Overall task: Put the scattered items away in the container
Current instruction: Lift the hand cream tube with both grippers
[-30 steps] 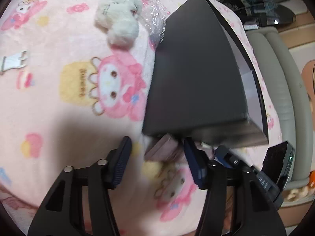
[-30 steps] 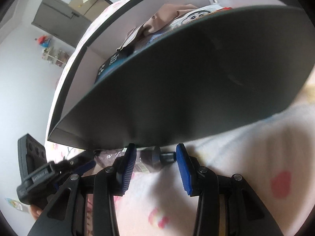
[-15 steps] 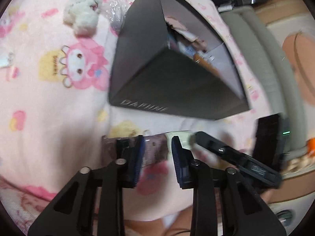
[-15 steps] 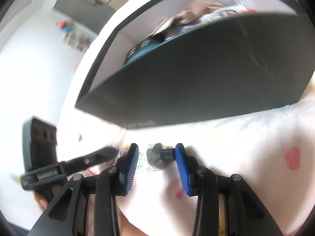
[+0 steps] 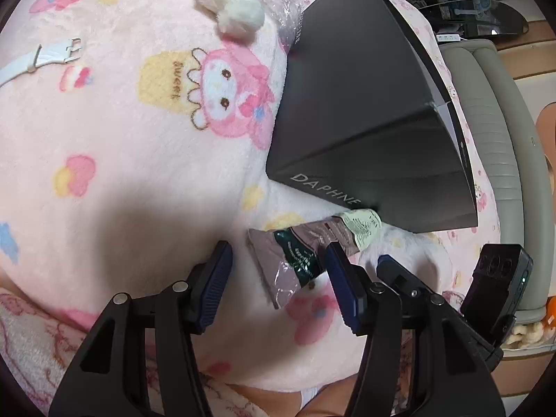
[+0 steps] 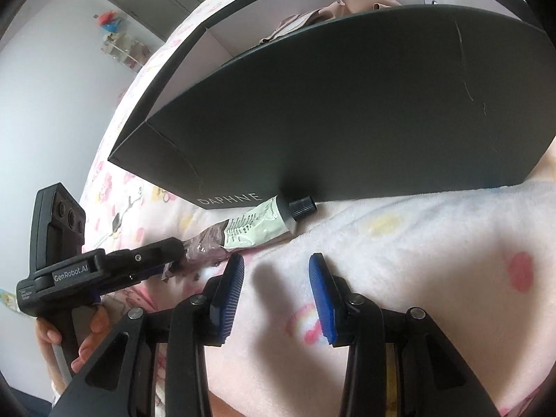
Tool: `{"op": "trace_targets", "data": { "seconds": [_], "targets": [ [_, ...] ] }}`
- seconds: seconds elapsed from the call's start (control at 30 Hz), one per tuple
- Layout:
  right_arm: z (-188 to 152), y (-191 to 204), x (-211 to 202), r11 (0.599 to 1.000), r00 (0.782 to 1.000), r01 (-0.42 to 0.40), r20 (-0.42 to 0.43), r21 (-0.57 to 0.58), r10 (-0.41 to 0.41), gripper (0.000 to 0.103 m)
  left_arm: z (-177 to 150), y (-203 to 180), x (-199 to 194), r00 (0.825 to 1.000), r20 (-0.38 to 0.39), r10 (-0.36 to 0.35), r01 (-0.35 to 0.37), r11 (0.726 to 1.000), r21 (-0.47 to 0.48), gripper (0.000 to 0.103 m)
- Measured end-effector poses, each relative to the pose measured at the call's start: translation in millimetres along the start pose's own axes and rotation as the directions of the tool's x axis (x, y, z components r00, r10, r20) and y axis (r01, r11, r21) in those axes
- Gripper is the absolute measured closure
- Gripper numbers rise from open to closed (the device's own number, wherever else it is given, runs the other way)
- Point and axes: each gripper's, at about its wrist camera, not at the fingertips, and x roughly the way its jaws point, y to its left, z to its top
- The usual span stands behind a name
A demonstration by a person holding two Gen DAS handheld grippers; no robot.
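Observation:
A squeezed tube [image 5: 305,253] with a black cap [image 6: 302,206] lies on the pink blanket, its cap end against the black DAPHNE box [image 5: 365,121]. My left gripper [image 5: 278,283] is opening around the tube's flat end. Its right pad is beside the tube and its left pad stands well clear. In the right wrist view the left gripper [image 6: 173,260] reaches the crumpled end of the tube [image 6: 250,229]. My right gripper [image 6: 276,295] is open on bare blanket, short of the tube. The box [image 6: 347,104] has beige cloth [image 6: 330,14] inside.
A white plush toy [image 5: 232,3] and a clear wrapper [image 5: 285,10] lie beyond the box's far corner. A white strap with a clip [image 5: 41,57] lies at the far left. A grey padded edge [image 5: 497,139] runs along the right.
The left jaws closed on the tube's flat end half a second ago and have now spread apart. The tube's cap no longer sits between the right fingers; it lies ahead of them.

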Motion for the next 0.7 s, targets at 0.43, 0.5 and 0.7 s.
{"op": "trace_targets", "data": {
  "seconds": [0.43,0.5,0.7],
  "targets": [
    [42,-27,22,0.987,0.998,-0.056,0.019,0.154,0.053,0.063,-12,0,-1,0.999,-0.011,-0.046,0.046,0.999,0.014,0.048],
    [40,-21,30,0.993,0.999,-0.047,-0.003,0.111,0.048,0.062,-12,-3,3,0.999,-0.019,-0.043,0.044,0.999,0.025,0.049],
    [40,-15,30,0.996,0.998,-0.056,0.006,0.073,0.056,0.066,-17,-16,5,1.000,0.004,-0.030,0.030,0.997,0.075,0.053]
  ]
}}
